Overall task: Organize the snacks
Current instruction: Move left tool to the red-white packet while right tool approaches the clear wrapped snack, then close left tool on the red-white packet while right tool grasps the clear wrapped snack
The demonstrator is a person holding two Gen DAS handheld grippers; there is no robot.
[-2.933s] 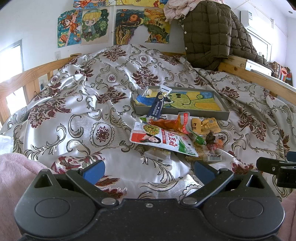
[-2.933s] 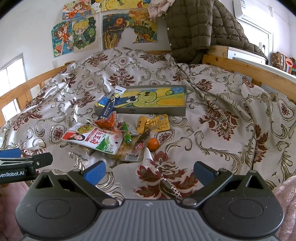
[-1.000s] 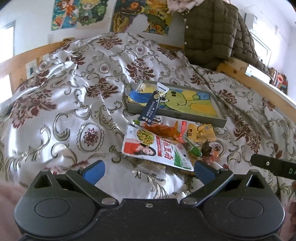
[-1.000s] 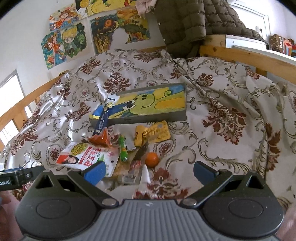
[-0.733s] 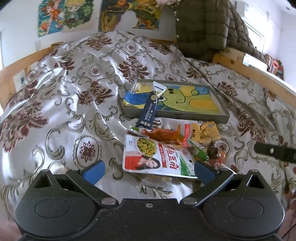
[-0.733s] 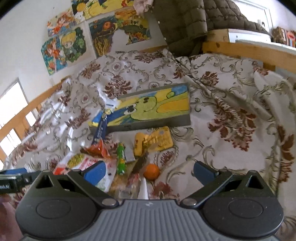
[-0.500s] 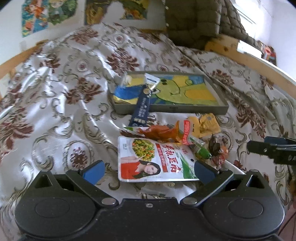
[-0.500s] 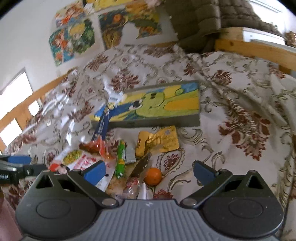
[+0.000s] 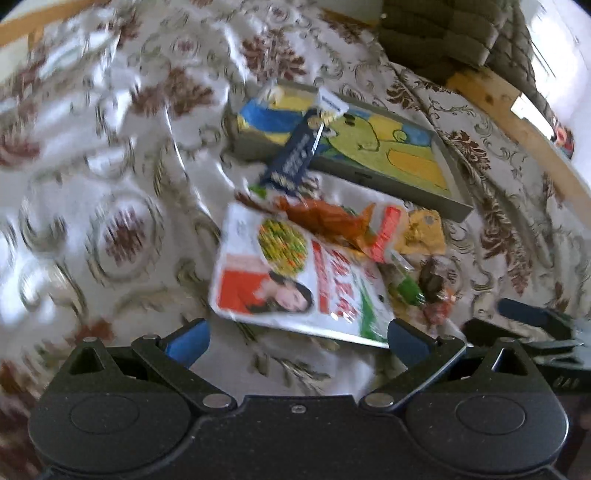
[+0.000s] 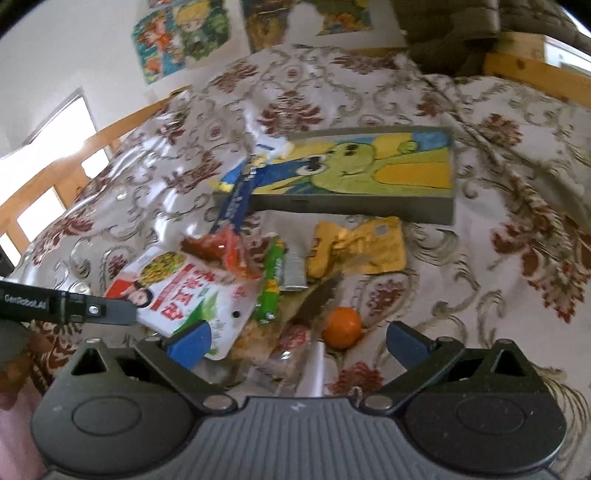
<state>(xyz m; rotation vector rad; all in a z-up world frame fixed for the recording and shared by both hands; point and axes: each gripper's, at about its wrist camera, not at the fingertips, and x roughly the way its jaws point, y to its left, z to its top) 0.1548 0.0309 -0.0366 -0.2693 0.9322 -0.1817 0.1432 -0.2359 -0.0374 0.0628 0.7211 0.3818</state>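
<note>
A heap of snacks lies on the bed in front of a shallow grey tray [image 9: 452, 206] [image 10: 436, 210] with a yellow-green cartoon picture. The largest is a white-and-red snack bag [image 9: 295, 280] [image 10: 181, 291]. Around it lie an orange-red packet [image 9: 325, 218] [image 10: 229, 251], a green stick pack [image 10: 273, 280], a yellow wrapper [image 9: 424, 232] [image 10: 362, 247], a small orange [image 10: 341, 326] and a dark blue pack [image 9: 291, 158] [image 10: 236, 203] that leans on the tray's rim. My left gripper [image 9: 295, 338] is open just short of the big bag. My right gripper [image 10: 295, 338] is open over the heap's near edge, close to the orange.
A floral satin bedspread [image 9: 122, 177] [image 10: 517, 229] covers the bed. Wooden rails [image 10: 66, 162] [image 9: 517, 114] run along both sides. A quilted brown jacket [image 9: 443, 33] hangs at the head, with cartoon posters [image 10: 184, 33] on the wall. The left view is motion-blurred.
Both grippers have moved forward and down toward the snack heap, so it looks larger and nearer. Their jaws stay open. The snacks have not moved.
</note>
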